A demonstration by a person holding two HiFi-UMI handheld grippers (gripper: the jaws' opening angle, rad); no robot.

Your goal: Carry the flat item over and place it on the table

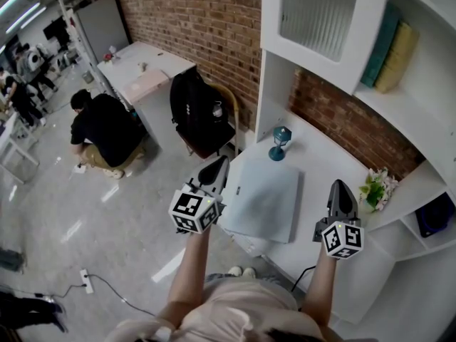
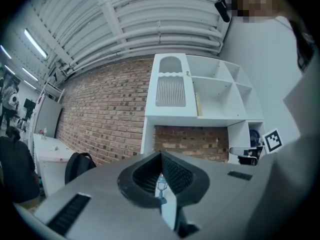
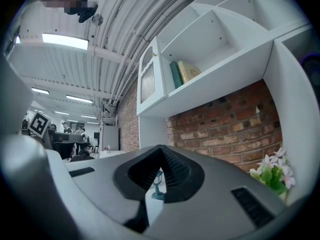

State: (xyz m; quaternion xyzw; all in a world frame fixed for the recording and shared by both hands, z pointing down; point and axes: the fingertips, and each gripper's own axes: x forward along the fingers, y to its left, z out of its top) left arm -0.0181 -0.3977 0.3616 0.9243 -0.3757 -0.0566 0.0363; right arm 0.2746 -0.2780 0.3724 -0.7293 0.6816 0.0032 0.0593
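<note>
The flat item [image 1: 265, 199], a pale blue-grey slab, lies on the white desk [image 1: 324, 155] in front of me in the head view. My left gripper [image 1: 219, 165] hovers at the slab's left edge, its jaws pressed together with nothing between them. To the right of the slab and apart from it, my right gripper [image 1: 340, 186] also has its jaws together and empty. In the left gripper view my left gripper [image 2: 161, 154] has its tips meeting. The right gripper view shows my right gripper [image 3: 160, 148] the same way.
A teal lantern [image 1: 279, 142] stands at the back of the desk, and flowers [image 1: 375, 187] at its right. White shelves with books [image 1: 388, 45] hang above. To the left are a chair with a black backpack [image 1: 194, 109] and a crouching person [image 1: 107, 130].
</note>
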